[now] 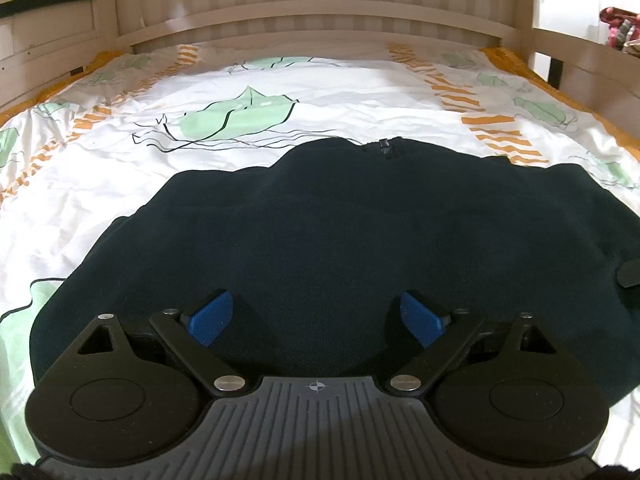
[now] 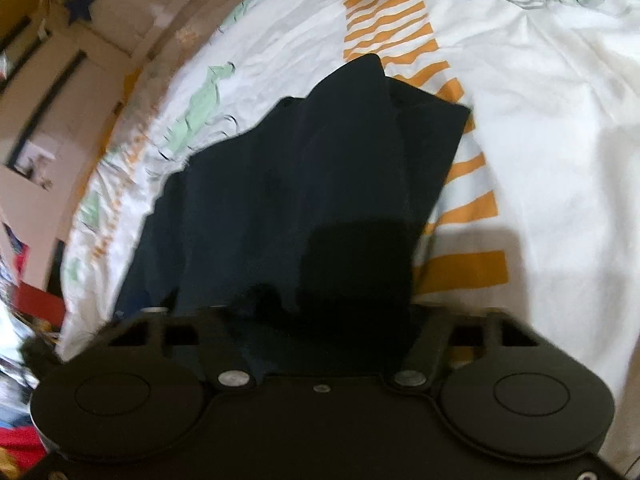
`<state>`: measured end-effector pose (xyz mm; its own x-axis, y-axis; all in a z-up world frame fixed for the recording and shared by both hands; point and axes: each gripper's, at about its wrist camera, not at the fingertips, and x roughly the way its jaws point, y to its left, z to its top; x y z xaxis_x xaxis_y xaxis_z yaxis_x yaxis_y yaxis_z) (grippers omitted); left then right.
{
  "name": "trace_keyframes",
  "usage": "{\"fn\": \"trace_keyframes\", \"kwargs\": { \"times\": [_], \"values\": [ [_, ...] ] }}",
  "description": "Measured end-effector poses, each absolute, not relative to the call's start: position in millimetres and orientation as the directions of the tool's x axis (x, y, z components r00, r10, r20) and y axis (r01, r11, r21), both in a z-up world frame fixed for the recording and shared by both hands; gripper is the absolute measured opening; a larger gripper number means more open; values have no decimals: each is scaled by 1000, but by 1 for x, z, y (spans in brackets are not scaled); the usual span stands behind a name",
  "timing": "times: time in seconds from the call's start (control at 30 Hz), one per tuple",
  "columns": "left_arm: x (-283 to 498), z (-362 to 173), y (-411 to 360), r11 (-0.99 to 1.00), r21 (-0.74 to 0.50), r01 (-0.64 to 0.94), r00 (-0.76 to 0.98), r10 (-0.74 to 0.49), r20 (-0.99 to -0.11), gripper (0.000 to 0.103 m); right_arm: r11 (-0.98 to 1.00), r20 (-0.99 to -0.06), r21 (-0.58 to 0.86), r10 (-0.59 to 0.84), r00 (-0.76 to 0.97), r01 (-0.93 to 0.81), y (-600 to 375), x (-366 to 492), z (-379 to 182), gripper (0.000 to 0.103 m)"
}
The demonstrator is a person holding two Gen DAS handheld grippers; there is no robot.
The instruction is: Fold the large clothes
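A large dark navy garment (image 1: 320, 232) lies spread on the bed, its collar with a small zip (image 1: 385, 147) at the far side. My left gripper (image 1: 318, 318) is open and empty, its blue pads (image 1: 211, 318) just above the garment's near part. In the right wrist view a lifted part of the same garment (image 2: 320, 184) drapes over my right gripper (image 2: 320, 312) and hides its fingertips; the linkage arms sit drawn in, and the cloth hangs from between them. A black part, perhaps the right gripper (image 1: 629, 274), shows at the left view's right edge.
The bed sheet (image 1: 328, 96) is white with green boat prints and orange stripes. A pale wooden headboard (image 1: 320, 20) and side rails (image 1: 576, 60) bound the bed. Coloured clutter (image 2: 16, 312) lies off the bed's side in the right wrist view.
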<state>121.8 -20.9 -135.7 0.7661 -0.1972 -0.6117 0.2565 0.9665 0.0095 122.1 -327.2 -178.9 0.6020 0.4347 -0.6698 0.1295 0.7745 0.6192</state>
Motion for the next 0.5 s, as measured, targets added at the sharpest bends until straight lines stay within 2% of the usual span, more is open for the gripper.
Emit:
{"fn": "trace_keyframes", "kwargs": {
  "times": [0.07,0.13,0.23,0.33,0.4,0.5],
  "values": [
    [120,-131,-18,965,-5,261,764,-209,-610,83,762,-649,636,441,620,125,-327,120,-176,47],
    [116,-124,-14,962,-26,272,763,-232,-603,69,783,-647,613,418,638,109,-322,118,-169,44],
    [103,-115,-11,950,-67,305,770,-287,-569,67,810,-639,580,388,664,85,-313,113,-156,42],
    [90,-113,-16,936,-46,348,783,-318,-535,67,817,-628,571,371,684,81,-308,111,-143,40],
    [90,-121,-23,923,-34,382,763,-336,-552,63,821,-622,566,364,693,77,-306,112,-137,38],
    [97,-136,-26,924,-44,380,748,-335,-573,62,827,-614,558,365,700,58,-300,112,-125,36]
  ]
}}
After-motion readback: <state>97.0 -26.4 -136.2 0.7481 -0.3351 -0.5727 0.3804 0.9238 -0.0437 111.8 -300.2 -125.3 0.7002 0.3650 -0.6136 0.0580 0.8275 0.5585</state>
